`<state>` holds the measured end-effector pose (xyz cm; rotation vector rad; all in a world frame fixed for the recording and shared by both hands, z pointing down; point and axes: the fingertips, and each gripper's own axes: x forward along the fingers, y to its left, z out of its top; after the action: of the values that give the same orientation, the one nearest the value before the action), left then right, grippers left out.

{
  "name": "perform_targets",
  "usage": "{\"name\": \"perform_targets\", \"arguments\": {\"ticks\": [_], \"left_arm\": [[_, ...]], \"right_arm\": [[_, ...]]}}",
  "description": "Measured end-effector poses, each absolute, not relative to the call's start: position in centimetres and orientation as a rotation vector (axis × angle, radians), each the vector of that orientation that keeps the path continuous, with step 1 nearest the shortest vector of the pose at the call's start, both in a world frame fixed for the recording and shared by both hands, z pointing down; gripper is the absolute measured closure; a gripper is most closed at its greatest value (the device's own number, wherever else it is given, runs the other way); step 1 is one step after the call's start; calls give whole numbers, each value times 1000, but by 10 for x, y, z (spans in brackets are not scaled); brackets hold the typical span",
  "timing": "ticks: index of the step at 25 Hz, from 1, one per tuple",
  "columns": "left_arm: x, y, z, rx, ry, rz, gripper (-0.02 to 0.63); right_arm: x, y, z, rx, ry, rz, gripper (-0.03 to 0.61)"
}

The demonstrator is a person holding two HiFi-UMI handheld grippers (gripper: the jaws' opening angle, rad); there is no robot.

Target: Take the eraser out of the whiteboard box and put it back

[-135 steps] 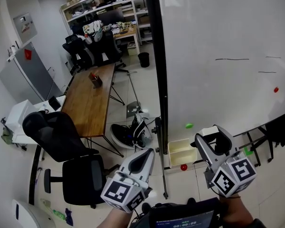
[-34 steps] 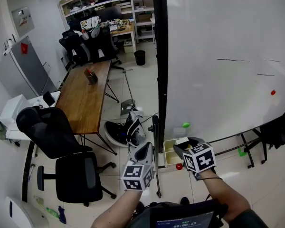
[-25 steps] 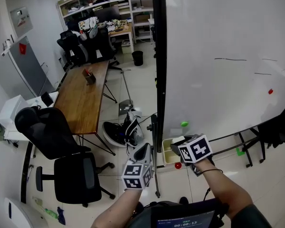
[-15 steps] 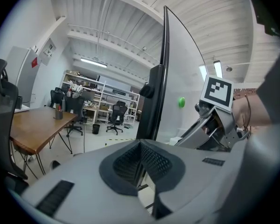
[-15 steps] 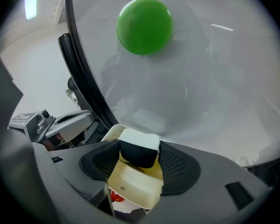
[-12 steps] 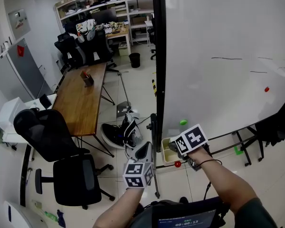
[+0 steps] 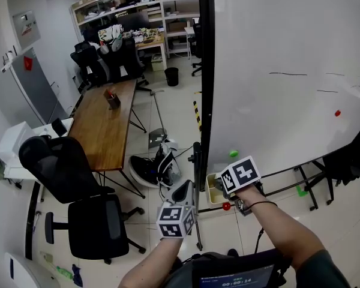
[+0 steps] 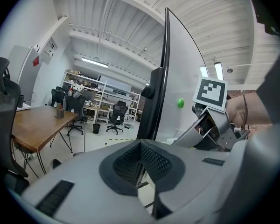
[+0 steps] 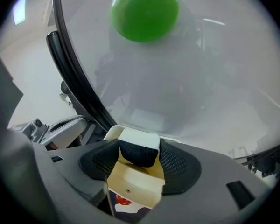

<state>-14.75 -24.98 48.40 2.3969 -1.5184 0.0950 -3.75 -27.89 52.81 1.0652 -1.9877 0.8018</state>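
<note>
My right gripper is shut on the eraser, a white block with a dark felt face, held between the black pads. It sits right at the mouth of the cream whiteboard box. In the head view the right gripper reaches to that box at the whiteboard's lower left corner; the eraser is hidden there. My left gripper hangs lower left of the box, jaws together and holding nothing. The left gripper view shows its pads meeting and the right gripper beyond.
The whiteboard's black frame rises just left of the box. A green magnet sticks to the board above it, a red one lies below. A wooden table and black office chairs stand to the left.
The right gripper travelled up and left from near my body to the box at the board's corner, and its jaws now grip the eraser. The left gripper barely moved.
</note>
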Motion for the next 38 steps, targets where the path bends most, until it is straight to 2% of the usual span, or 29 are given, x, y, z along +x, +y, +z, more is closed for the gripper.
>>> {"name": "perform_targets", "arguments": {"ticks": [38], "left_arm": [[-142,-245,484,2392,-1503,78,591]], "right_arm": [[-42,-279,526,1062,-2019,924,270]]}}
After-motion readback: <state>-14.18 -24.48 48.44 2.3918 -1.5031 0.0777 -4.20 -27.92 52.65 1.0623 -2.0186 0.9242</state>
